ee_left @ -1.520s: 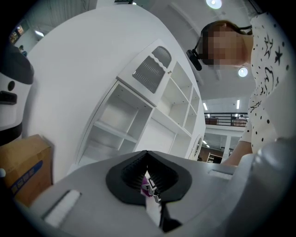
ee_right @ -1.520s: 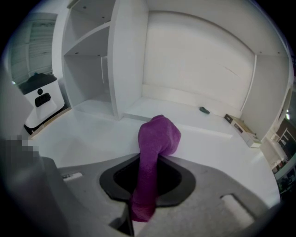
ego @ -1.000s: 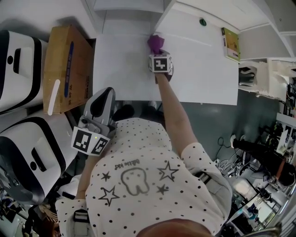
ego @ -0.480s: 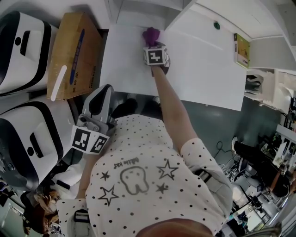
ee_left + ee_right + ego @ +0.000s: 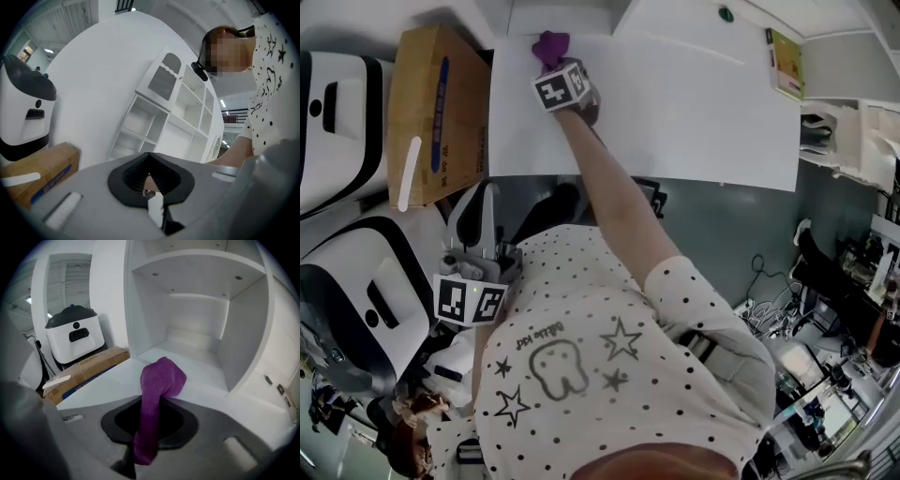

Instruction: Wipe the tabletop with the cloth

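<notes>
Head view looks steeply down; right gripper view shares the tabletop point(image 5: 694, 122), nearer.

Cloth point(image 5: 549, 45) on the far left corner of the desk point(image 5: 694, 122), its near end in the jaws of the right gripper point(image 5: 556, 64), cardboard box point(image 5: 431, 112) left of the desk, shelf unit point(image 5: 197, 310) behind the desk, left gripper point(image 5: 484, 202) off the desk's near left corner.

We see only far end of cloth point(image 5: 550, 44) in head view; rest, and jaws, hidden under right gripper point(image 5: 558, 67) marker cube. Cardboard box point(image 5: 431, 112) print too small for us to read. White machine point(image 5: 328, 122) cut off at left edge.
</notes>
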### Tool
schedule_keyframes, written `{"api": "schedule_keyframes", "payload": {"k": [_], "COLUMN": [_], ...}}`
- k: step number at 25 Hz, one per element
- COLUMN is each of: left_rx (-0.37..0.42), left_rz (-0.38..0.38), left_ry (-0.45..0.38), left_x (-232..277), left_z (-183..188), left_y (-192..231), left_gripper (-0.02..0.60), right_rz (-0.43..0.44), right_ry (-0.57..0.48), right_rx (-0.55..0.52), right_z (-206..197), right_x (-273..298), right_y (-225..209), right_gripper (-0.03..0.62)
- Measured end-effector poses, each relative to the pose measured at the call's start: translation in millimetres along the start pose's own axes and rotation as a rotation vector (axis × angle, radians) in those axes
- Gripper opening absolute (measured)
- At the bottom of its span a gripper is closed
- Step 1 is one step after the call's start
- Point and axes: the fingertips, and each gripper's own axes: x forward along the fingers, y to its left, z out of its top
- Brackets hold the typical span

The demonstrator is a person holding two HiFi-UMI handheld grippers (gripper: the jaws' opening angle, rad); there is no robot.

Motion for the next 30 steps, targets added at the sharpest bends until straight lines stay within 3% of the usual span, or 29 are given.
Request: {"api": "schedule_keyframes", "payload": {"k": [7,16,20,26,30], "left_rx": [0.006,0.018,0.014,-0.007,-0.044], "left_rz": [0.008,0.024,0.017,-0.067,-0.133], "left_ry": [0.024,0.023,0.019,0.023,0.023], "left_x": [-2,-8,-8,6,16], "left_z": [-4,-2,-1,-1,-3], "left_y": [-2,5,7,5,-2], "left_gripper": [-0.006,-0.005,-0.005,-0.005,-0.005], "right_rz": [0.058,0.236,0.261,0.274,0.205], "right_ry": [-0.006,-0.018,-0.008,-0.073,-0.164], "right_rx": [-0.071,-0.173,-0.179,-0.042,-0.058], "right_z": [13,30,31,41,50], "right_x": [15,29,30,9,-31], "right_y": [38,105,109,102,81], "right_gripper": [0.063,0.064,0.064,0.066,0.067]}}
